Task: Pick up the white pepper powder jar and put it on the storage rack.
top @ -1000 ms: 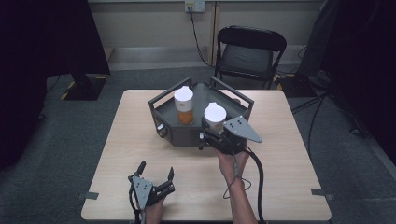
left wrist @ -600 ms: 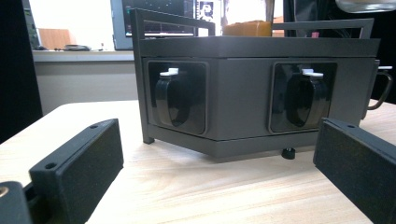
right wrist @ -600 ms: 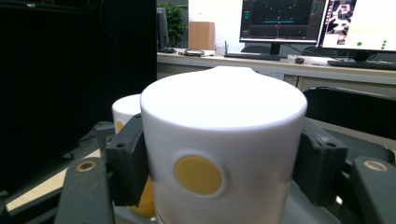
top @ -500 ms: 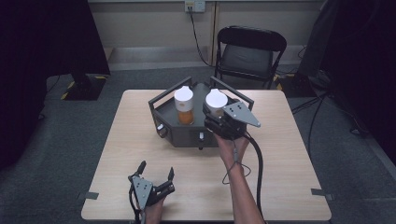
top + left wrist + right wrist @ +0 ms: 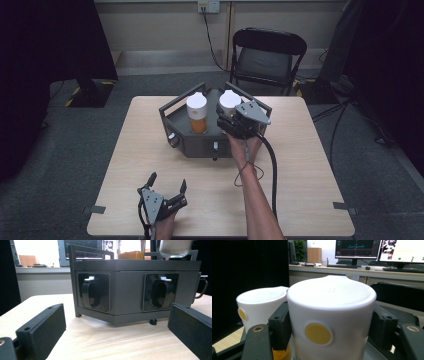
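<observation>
Wooden table (image 5: 300,200), chair (image 5: 267,55) at 12 o'clock | right gripper (image 5: 329,322) clamped around right jar (image 5: 229,101) on dark stand (image 5: 200,145), just beside orange-filled jar (image 5: 197,112) | likely rigid, smooth, top-heavy; hold cap sides | left gripper (image 5: 167,181) spread, empty, 6 o'clock.

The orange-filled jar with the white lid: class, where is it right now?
In the high view the orange-filled jar stands on the dark tray, towards its left, beside the second white-lidded jar clamped by the right gripper.
</observation>
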The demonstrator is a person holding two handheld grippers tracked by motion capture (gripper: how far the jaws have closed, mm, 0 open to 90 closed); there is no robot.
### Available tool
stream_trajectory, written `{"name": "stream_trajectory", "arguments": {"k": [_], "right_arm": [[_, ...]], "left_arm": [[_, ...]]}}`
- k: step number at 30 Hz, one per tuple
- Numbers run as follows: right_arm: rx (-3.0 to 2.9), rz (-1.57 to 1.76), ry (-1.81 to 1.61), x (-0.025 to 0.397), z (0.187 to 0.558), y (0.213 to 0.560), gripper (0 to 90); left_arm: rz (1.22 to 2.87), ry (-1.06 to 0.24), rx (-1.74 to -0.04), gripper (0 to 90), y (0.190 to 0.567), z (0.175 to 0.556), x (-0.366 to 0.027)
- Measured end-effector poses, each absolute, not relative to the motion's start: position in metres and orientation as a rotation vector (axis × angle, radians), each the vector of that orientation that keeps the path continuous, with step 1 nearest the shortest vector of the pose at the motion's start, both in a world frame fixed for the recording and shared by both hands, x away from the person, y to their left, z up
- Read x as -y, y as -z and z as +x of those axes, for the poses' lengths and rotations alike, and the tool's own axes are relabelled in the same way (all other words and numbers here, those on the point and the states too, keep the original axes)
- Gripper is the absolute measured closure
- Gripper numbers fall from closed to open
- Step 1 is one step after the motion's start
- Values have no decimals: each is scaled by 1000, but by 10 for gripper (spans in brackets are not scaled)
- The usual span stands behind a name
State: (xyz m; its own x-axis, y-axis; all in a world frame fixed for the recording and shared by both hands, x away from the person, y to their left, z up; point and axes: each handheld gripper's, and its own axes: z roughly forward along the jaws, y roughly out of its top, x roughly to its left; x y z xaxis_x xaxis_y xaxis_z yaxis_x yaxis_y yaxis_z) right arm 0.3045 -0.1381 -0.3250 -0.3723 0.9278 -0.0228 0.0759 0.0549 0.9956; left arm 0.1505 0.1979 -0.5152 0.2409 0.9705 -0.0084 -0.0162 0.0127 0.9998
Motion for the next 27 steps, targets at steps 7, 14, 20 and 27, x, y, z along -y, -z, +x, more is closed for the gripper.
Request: {"name": "stream_trajectory", "arguments": {"k": [7, 14, 20, 27], "right_arm": [[-1573, 1035, -1416, 135, 313, 329, 302], [-1588, 1047, -1405, 136, 323, 334, 302], [-1597, 1068, -1416, 138, 326, 337, 302], [-1613, 1072, -1411, 137, 328, 340, 302]], "left_arm": [[1294, -1029, -1021, 9, 515, 150, -198], [1294, -1029, -1020, 9, 515, 150, -198], [1294, -1029, -1020, 9, 515, 150, -198], [1294, -1029, -1020, 9, 515, 150, -198]]}}
